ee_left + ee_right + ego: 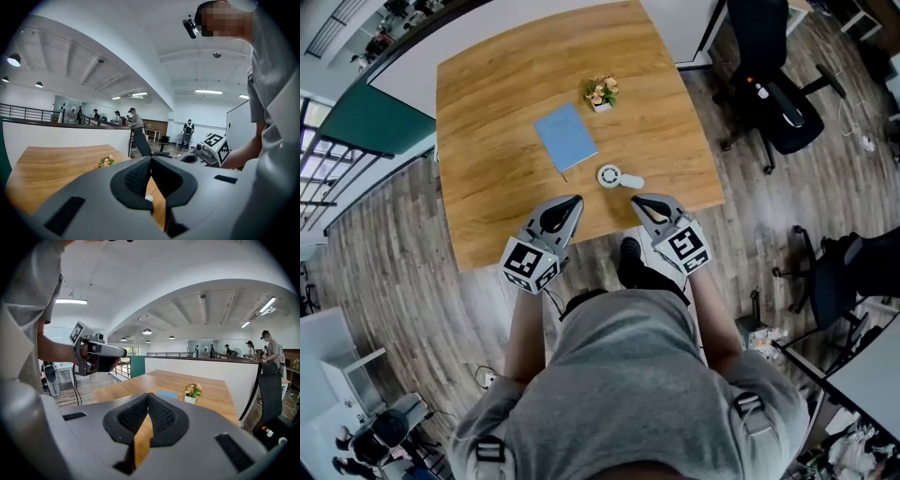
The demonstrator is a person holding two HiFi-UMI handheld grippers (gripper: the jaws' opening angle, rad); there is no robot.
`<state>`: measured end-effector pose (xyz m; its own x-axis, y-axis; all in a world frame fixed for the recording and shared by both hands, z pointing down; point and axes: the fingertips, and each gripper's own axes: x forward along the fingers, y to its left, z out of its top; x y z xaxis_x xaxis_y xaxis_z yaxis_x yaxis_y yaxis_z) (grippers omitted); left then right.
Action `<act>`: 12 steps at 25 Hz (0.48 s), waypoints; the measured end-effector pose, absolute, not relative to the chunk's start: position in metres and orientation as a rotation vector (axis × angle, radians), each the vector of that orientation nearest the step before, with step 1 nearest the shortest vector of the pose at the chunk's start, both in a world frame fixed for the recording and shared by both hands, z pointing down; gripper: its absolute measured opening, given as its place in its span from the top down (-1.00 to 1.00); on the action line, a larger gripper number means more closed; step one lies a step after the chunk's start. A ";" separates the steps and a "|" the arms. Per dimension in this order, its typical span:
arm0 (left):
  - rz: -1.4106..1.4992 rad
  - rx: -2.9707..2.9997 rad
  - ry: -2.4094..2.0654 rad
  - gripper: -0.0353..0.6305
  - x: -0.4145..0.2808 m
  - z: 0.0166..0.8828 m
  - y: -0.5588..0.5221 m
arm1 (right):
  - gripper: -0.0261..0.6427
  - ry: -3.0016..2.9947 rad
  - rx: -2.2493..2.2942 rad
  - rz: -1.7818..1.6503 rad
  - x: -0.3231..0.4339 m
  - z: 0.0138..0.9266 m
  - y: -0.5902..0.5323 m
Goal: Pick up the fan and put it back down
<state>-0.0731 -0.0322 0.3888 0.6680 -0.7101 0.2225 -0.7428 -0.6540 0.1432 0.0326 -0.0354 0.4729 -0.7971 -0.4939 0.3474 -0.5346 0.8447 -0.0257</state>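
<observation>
A small white fan [619, 177] lies flat on the wooden table [497, 94], near its front edge, handle pointing right. My left gripper [577, 199] hovers at the table's front edge, just left of and nearer than the fan, with its jaws together and nothing in them. My right gripper [634, 198] sits a little nearer than the fan's handle, also shut and empty. Neither touches the fan. The left gripper [151, 157] and the right gripper [148, 394] each show closed tips in their own views, which do not clearly show the fan.
A blue notebook [565, 136] lies behind and left of the fan, and a small flower pot [601, 92] stands farther back. Black office chairs [773, 89] stand right of the table. The person stands at the table's front edge; other people are far off.
</observation>
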 end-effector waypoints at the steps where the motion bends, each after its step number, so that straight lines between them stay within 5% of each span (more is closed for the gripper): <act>1: 0.217 2.658 -1.187 0.84 -0.072 0.389 -0.036 | 0.90 -2.699 0.762 0.174 0.033 0.474 -0.040; 12: 0.257 2.582 -1.284 0.84 -0.067 0.404 -0.060 | 0.90 -2.699 0.643 0.191 0.041 0.494 -0.075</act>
